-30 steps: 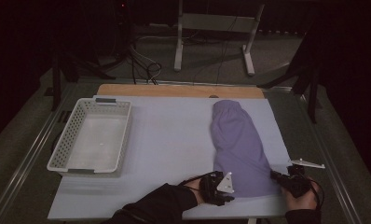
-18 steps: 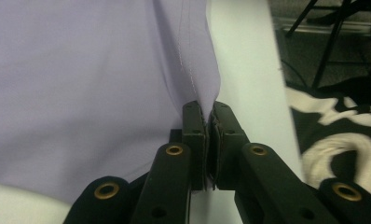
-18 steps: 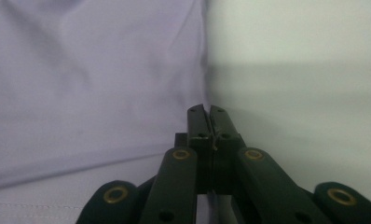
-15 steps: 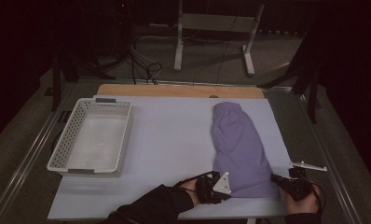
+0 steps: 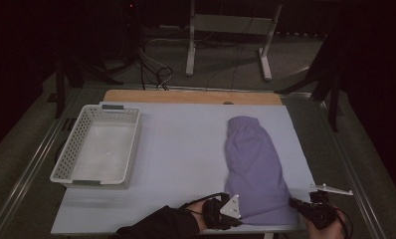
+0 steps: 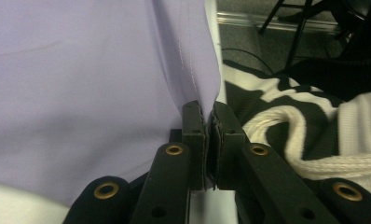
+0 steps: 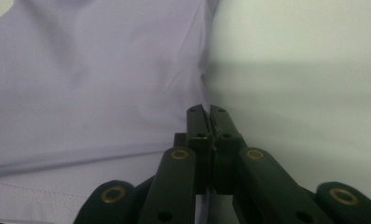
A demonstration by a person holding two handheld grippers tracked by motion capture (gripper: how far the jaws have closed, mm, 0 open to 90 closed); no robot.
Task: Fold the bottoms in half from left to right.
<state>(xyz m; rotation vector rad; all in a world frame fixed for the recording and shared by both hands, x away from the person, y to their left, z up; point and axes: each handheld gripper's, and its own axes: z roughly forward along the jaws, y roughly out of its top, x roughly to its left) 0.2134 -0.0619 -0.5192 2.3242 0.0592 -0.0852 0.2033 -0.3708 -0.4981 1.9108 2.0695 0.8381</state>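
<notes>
Your left gripper (image 5: 234,215) sits at the near edge of the table (image 5: 186,149), jaws clamped tight on the near left corner of the purple garment (image 5: 253,167) — in the left gripper view the hem (image 6: 193,70) runs straight down into the pinch. Your right gripper (image 5: 296,204) is at the near right corner, jaws pressed together with the cloth's edge between them. The garment lies flat on the right half of the table, its far end rounded, its near end at the table's edge between your two grippers. The white basket (image 5: 99,147) stands well apart on the left.
</notes>
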